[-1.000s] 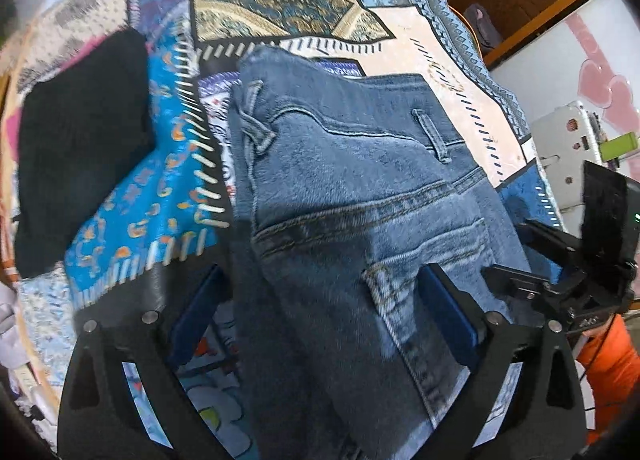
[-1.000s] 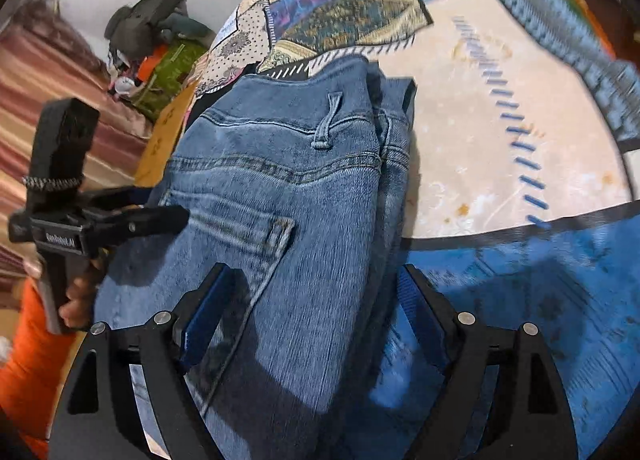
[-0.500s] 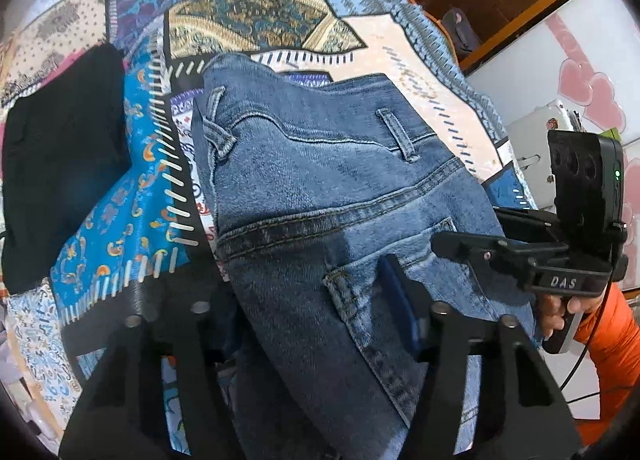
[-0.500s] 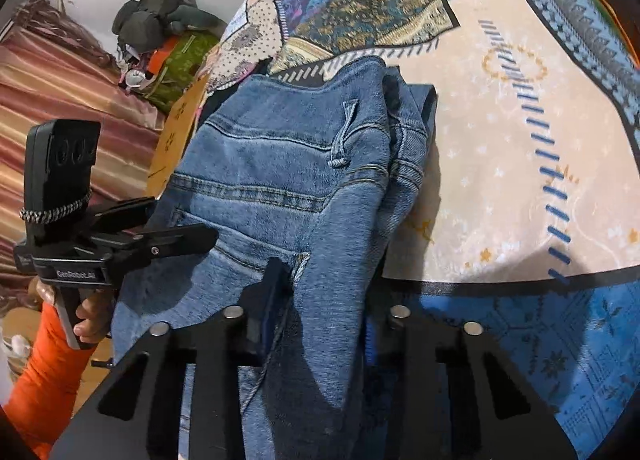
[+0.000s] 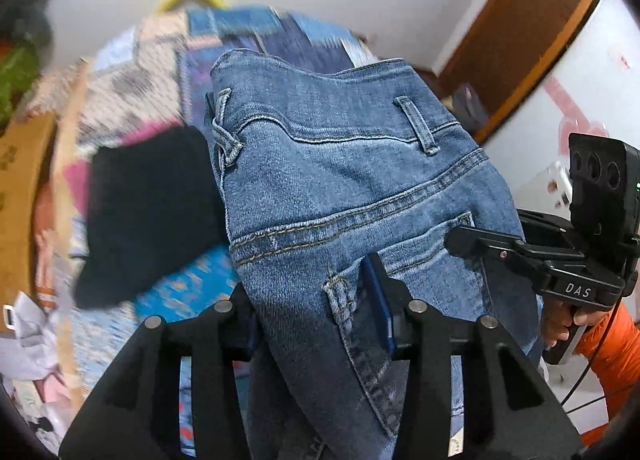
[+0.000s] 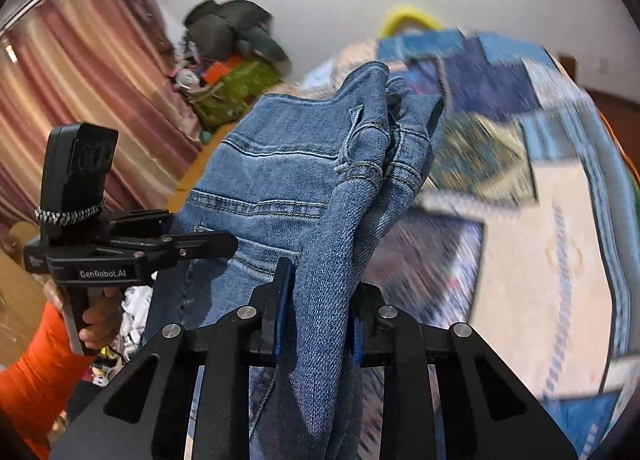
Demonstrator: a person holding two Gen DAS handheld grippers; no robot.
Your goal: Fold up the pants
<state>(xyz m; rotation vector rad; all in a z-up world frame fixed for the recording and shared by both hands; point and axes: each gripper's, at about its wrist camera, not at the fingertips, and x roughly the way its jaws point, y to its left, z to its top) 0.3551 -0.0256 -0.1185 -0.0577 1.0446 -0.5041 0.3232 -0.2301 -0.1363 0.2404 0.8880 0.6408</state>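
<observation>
Both grippers — left (image 5: 320, 312) and right (image 6: 318, 310) — have fingers clamped on the blue denim jeans (image 5: 344, 180). I'd keep both sides level so the waistband lands square on the patchwork quilt (image 6: 540, 244).

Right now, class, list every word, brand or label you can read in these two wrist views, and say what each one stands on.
"DAS" – white letters on the black body of the right gripper, seen in the left wrist view.
"GenRobot.AI" – white letters on the black body of the left gripper, seen in the right wrist view.
The jeans show no readable tag or label.
The cardboard box carries faint marks, too blurred to read.
</observation>
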